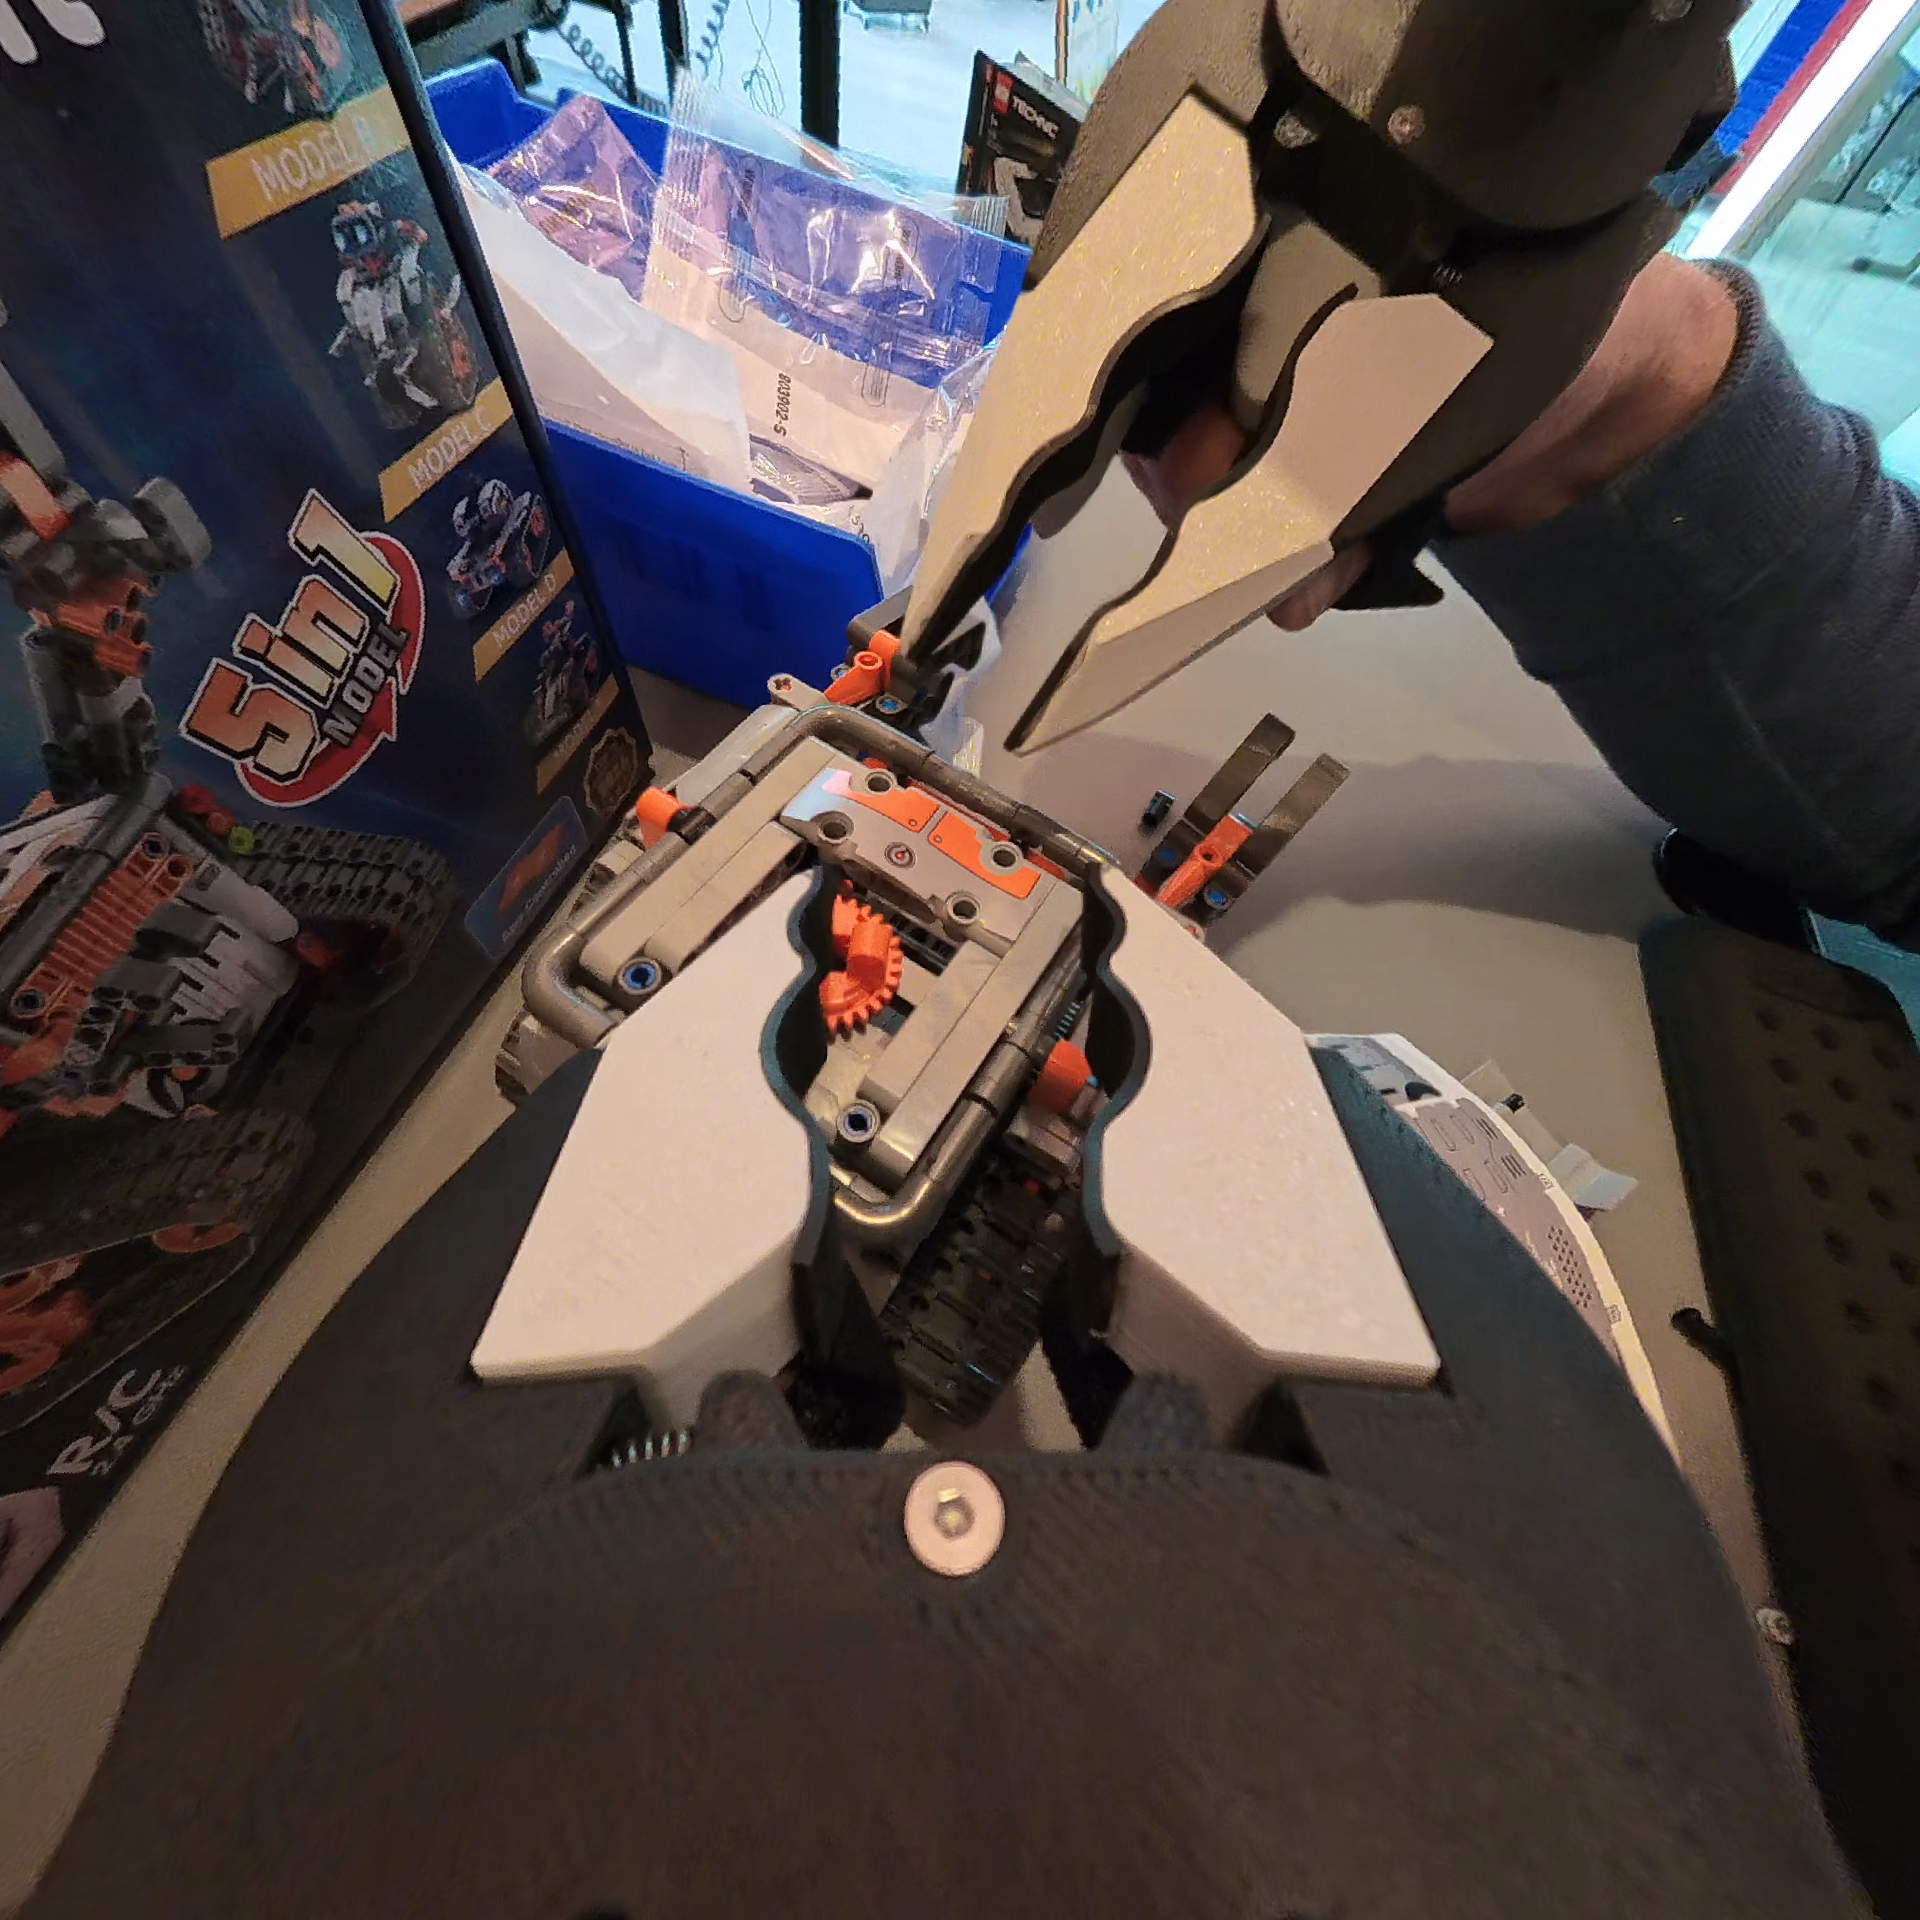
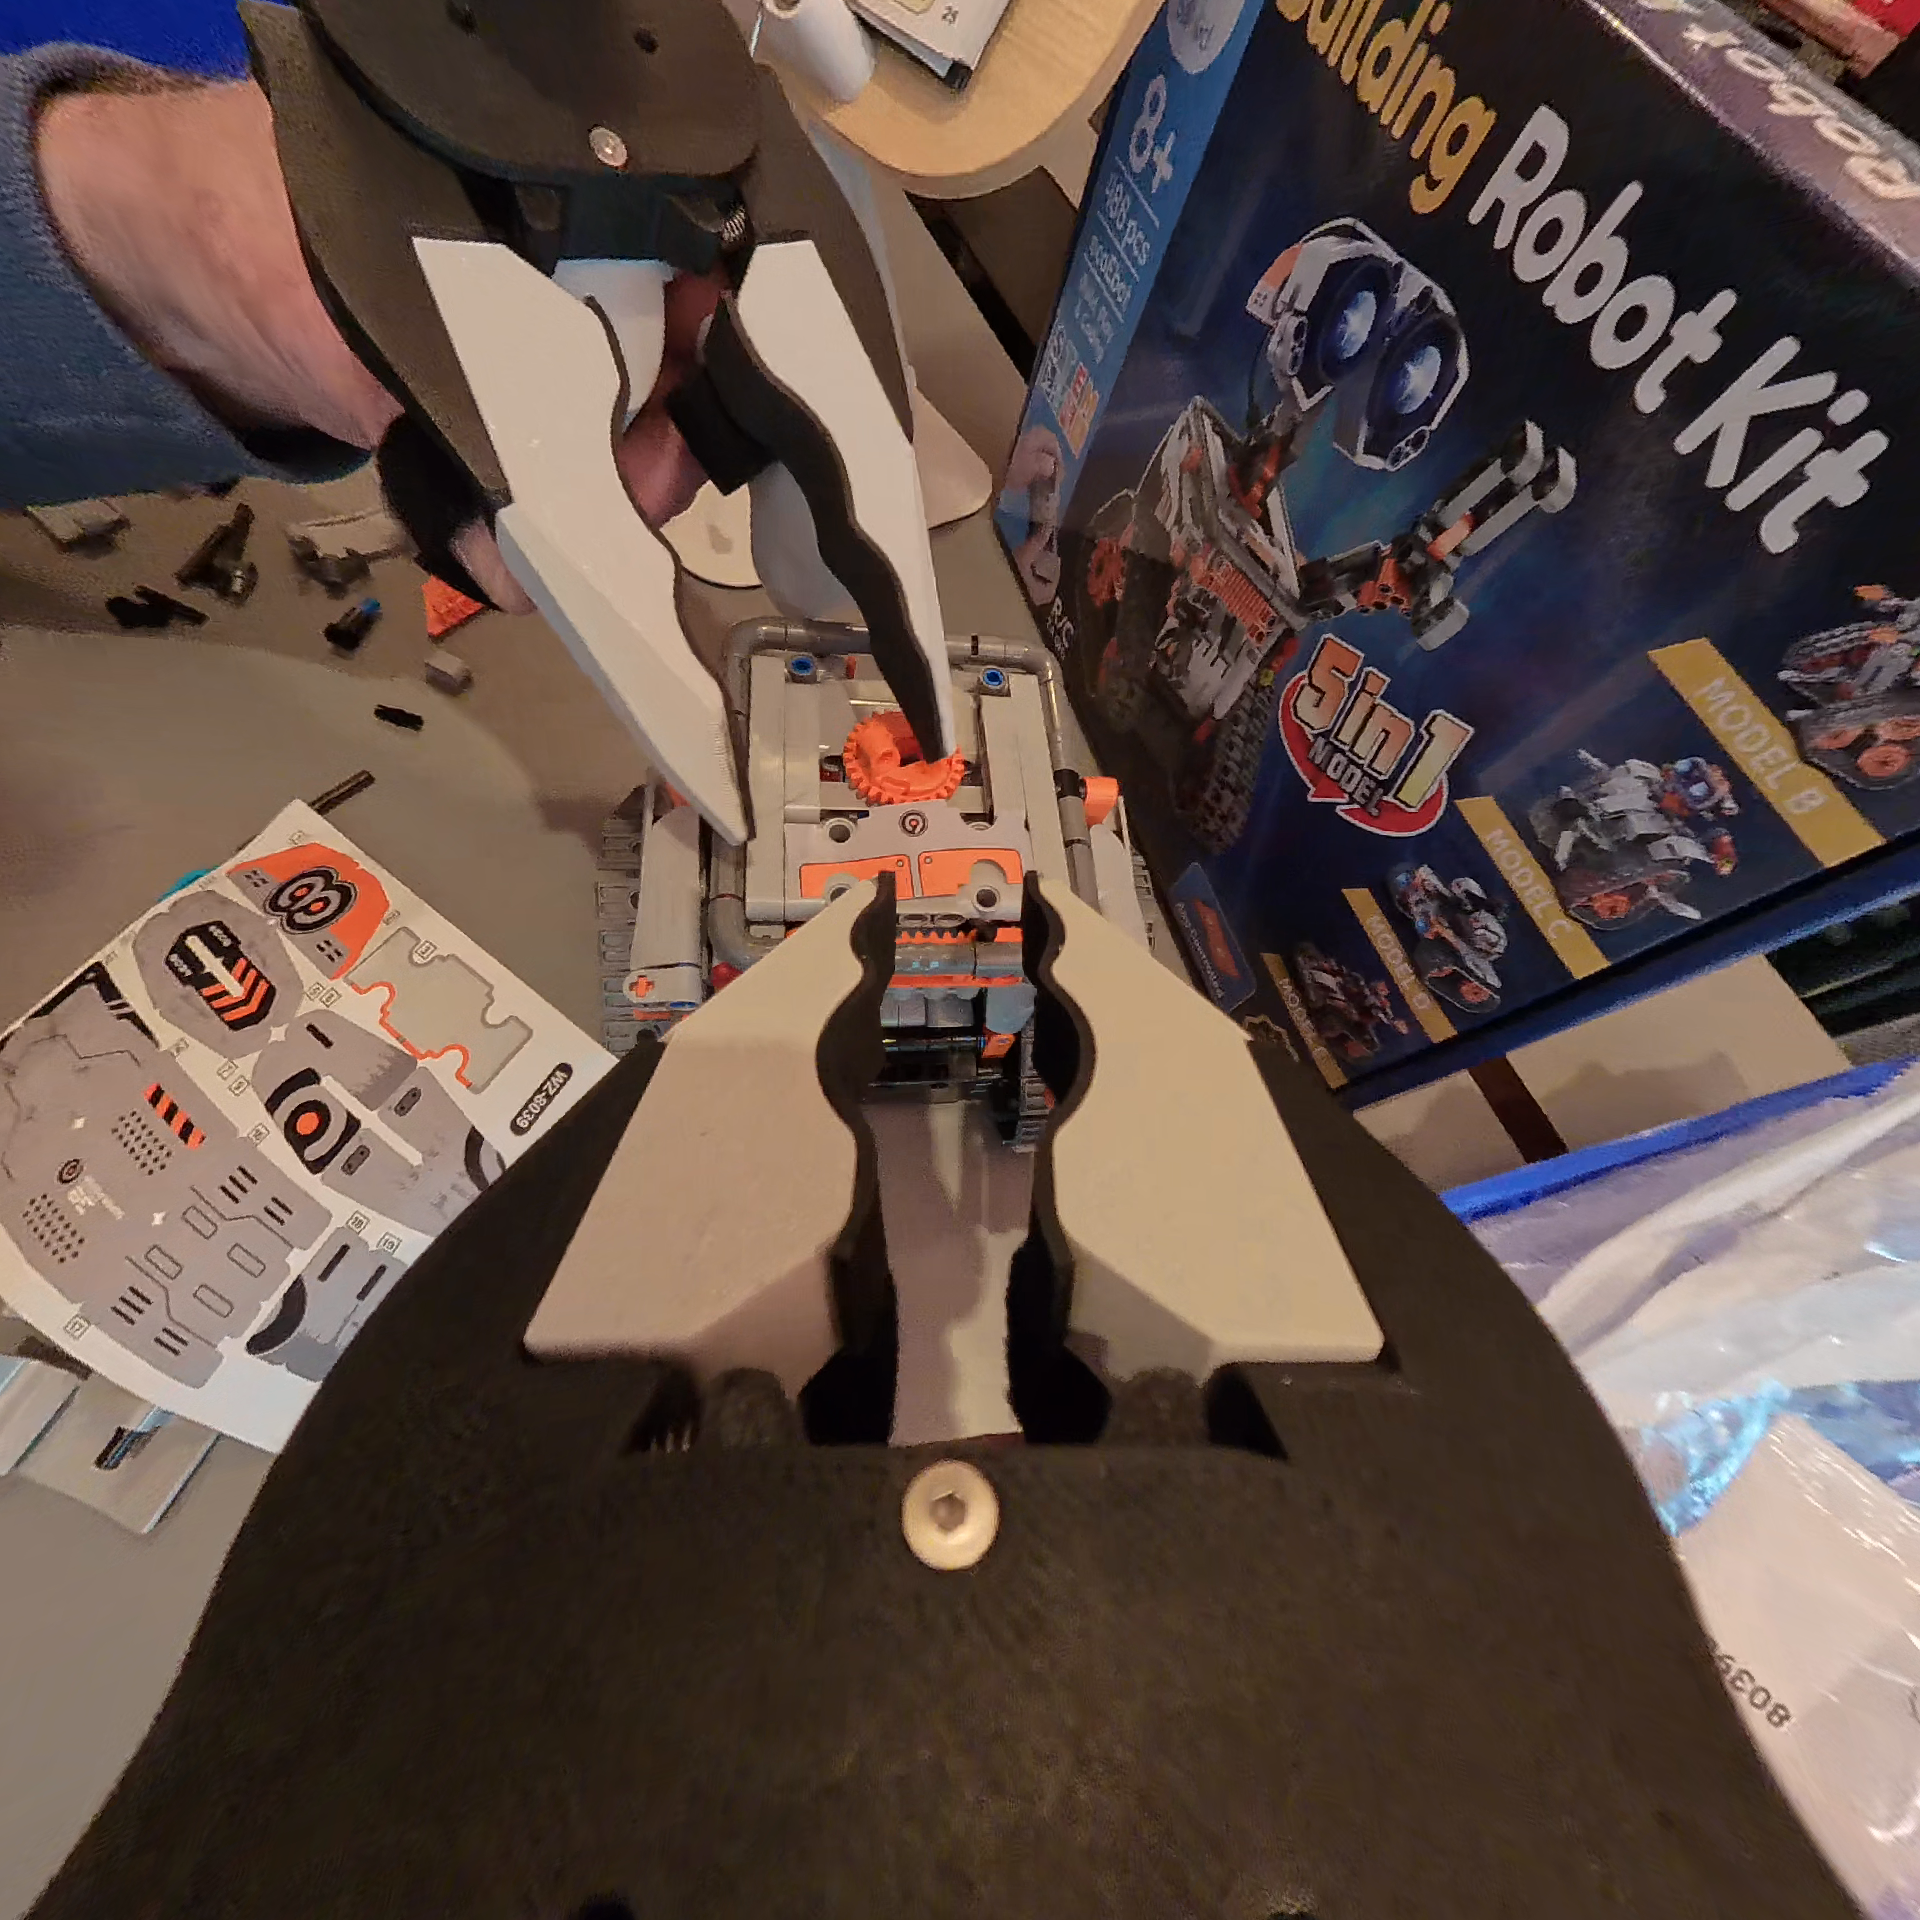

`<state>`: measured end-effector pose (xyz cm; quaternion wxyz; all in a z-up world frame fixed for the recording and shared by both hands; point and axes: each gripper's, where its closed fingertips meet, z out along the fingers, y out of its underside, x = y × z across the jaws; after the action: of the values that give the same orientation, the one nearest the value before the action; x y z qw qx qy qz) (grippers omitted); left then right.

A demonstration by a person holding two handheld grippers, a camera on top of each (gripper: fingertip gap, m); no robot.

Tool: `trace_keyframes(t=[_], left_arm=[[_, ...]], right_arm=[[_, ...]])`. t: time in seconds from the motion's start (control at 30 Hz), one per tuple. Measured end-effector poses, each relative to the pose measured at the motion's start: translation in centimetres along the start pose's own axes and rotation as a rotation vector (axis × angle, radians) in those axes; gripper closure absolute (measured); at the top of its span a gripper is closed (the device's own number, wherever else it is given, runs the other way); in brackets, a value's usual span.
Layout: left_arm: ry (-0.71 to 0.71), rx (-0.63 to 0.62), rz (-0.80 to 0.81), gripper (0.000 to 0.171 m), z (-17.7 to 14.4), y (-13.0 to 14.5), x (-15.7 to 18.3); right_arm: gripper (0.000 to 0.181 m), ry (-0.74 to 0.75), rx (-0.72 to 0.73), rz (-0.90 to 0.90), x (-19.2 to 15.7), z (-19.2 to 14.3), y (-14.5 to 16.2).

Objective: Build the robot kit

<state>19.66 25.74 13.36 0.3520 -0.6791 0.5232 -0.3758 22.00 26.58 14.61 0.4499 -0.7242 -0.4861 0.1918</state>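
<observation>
A grey and orange tracked model stands on the grey table. My left gripper is closed around the model's top frame. One finger is against the orange gear and the other is outside the frame's side tube. It also shows in the right wrist view. My right gripper is open at the model's other end. In the left wrist view the right gripper has one fingertip on an orange connector and the other in the air.
The dark blue kit box stands close beside the model. A blue bin of plastic bags is behind it. A sticker sheet and loose pieces lie on the table. A small black and orange assembly lies nearby. My left and right fingertips are right by each other.
</observation>
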Motion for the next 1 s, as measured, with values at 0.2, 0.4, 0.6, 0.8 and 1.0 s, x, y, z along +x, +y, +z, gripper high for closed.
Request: trace_keyframes(t=[0.2, 0.4, 0.6, 0.8, 1.0], left_arm=[[0.028, -0.052, -0.098, 0.117, 0.4, -0.4, -0.1], [0.164, -0.053, -0.259, 0.126, -0.1, -1.3, 0.8], [0.121, -0.121, -0.321, 0.131, 0.0, -1.4, -0.2], [0.143, -0.200, -0.369, 0.139, 1.2, -1.0, -0.2], [0.164, -0.204, -0.402, 0.149, 1.6, -1.2, 0.0]], right_arm=[[0.160, -0.050, 0.014, 0.043, 0.1, 0.5, 0.5], [0.162, -0.092, 0.052, 0.083, 0.2, 0.5, 0.4], [0.162, -0.131, 0.084, 0.136, 0.6, 0.5, 0.5], [0.163, -0.149, 0.094, 0.156, 0.7, 0.5, 0.7], [0.164, -0.160, 0.105, 0.181, 0.9, 0.5, 1.0]])
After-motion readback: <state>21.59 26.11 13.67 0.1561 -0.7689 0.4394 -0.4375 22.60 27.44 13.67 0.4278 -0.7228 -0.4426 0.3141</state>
